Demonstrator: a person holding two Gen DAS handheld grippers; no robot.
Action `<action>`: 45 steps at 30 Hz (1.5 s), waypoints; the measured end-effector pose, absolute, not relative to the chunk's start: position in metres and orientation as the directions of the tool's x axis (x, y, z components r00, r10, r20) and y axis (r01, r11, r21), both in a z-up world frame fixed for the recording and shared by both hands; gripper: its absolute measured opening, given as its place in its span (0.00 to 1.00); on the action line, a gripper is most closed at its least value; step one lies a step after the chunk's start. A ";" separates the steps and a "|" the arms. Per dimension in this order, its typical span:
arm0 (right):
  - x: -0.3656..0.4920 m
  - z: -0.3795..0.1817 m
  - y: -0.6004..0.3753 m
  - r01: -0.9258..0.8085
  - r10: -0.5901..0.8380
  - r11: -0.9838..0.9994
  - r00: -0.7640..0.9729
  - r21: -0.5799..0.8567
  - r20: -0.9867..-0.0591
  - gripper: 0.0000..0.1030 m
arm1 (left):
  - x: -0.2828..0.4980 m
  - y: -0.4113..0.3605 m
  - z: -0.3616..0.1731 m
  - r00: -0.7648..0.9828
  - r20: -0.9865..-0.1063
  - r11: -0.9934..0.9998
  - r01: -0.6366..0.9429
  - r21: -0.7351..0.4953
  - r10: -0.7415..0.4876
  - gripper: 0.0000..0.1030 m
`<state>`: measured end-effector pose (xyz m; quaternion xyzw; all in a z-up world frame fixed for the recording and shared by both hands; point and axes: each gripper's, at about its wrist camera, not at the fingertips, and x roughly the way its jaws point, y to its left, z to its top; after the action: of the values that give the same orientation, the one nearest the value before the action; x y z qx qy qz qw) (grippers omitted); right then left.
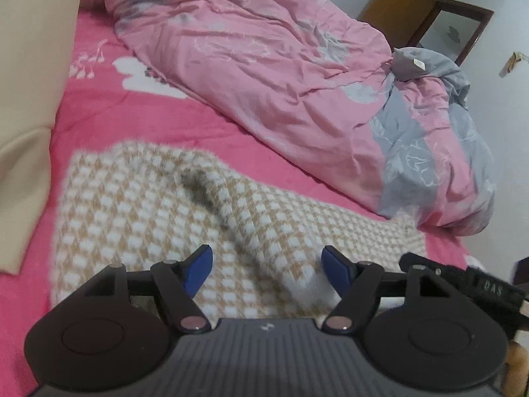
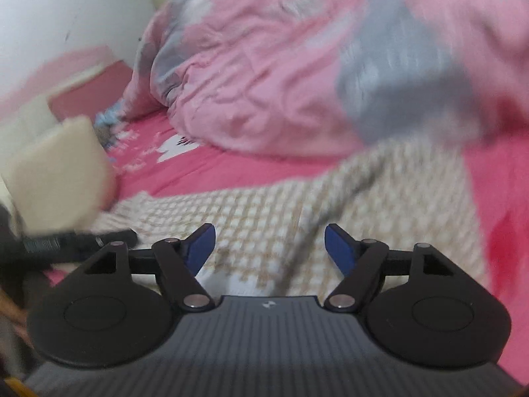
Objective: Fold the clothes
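Above the checked sweater (image 1: 139,205), left tool (image 1: 267,269) and right tool (image 2: 269,248) both gape, gripping nothing.

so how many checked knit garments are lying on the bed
1. The tan-and-white checked sweater lies spread on the pink sheet, in front of the crumpled pink-and-grey duvet. Others may be hidden under the duvet.

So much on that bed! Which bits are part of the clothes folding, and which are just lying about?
Part of the job:
- checked beige-and-white knit garment
- left gripper, open above it
- right gripper, open above it

Just lying about:
- pink and grey duvet
- pink bedsheet
- wooden bedside cabinet
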<state>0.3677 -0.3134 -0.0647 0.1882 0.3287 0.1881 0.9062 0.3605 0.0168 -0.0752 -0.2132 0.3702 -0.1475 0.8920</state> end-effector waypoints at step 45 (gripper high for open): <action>0.374 -0.018 -0.287 -0.374 0.433 0.901 0.795 0.218 -0.425 0.19 | 0.379 0.005 -0.105 0.731 -0.548 0.892 0.190 -0.410 -0.407 0.18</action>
<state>0.3738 -0.2872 -0.0179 0.0613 0.2387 0.2133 0.9454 0.3789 0.0050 -0.1054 -0.1652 0.3284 -0.1629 0.9156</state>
